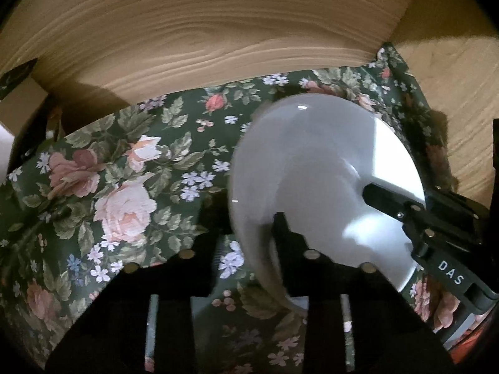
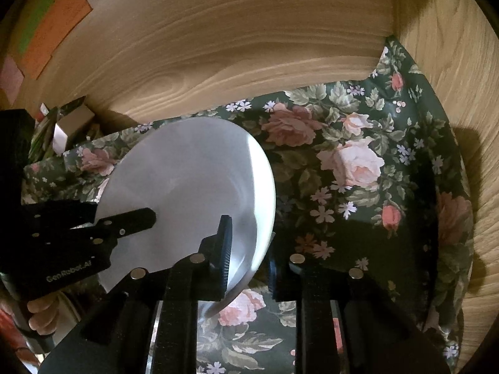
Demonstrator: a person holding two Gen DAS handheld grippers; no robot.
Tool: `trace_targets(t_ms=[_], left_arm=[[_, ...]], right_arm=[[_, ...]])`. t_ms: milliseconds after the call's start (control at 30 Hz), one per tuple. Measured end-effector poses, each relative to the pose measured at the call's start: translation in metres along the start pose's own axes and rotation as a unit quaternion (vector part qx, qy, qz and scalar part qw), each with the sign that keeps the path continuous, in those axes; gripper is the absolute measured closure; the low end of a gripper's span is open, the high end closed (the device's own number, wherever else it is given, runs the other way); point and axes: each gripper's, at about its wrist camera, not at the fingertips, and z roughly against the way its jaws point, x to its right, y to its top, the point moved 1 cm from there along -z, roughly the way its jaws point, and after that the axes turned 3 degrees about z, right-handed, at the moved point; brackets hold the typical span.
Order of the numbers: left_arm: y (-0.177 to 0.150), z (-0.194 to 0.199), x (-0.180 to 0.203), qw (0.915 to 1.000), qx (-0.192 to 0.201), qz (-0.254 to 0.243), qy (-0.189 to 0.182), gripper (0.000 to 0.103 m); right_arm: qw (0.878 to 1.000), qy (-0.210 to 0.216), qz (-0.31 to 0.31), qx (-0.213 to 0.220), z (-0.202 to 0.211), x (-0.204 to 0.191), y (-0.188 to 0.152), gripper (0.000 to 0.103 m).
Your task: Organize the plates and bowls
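A white plate [image 1: 315,168] is held tilted above a floral-lined shelf [image 1: 124,162] inside a wooden cabinet. In the left wrist view my left gripper [image 1: 243,230] straddles the plate's left rim, with its right finger [image 1: 280,233] in front of the plate. My right gripper [image 1: 386,196] reaches in from the right with a finger on the plate face. In the right wrist view the plate [image 2: 193,174] sits between my right gripper's [image 2: 249,249] fingers, its rim at the left finger [image 2: 226,243]. My left gripper [image 2: 137,218] grips the plate's left side.
The cabinet's wooden back wall [image 1: 202,31] and right side wall [image 2: 467,93] enclose the shelf. A small box [image 2: 71,121] and clutter sit at the shelf's far left. Coloured paper notes [image 2: 53,37] are stuck on the wall at the upper left.
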Motion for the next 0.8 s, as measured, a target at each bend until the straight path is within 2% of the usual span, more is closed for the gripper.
trace_targets(t_ms=[33,67,300,533,800], left_arm=[[0.0,0.0,0.003,1.0,0.001,-0.005,0.0,0.085],[0.0,-0.001,0.006,1.0,0.002,-0.009,0.003,0.086],[0.0,0.006,0.009,0.9998,0.012,-0.015,0.01,0.086],[-0.001,0.032,0.008,0.9993,0.034,-0.015,0.006,0.086],[-0.01,0.08,0.009,0.9966,0.081,-0.013,-0.002,0.085]], right_arm=[[1.0,-0.004,0.002,0.0,-0.001,-0.003,0.0,0.086],[1.0,-0.007,0.006,0.001,-0.002,-0.005,0.0,0.086],[1.0,-0.007,-0.001,0.006,0.003,-0.004,0.0,0.086],[0.999,-0.014,0.006,0.047,0.038,-0.009,0.005,0.086],[0.995,-0.011,0.013,0.094,0.078,-0.024,0.005,0.086]])
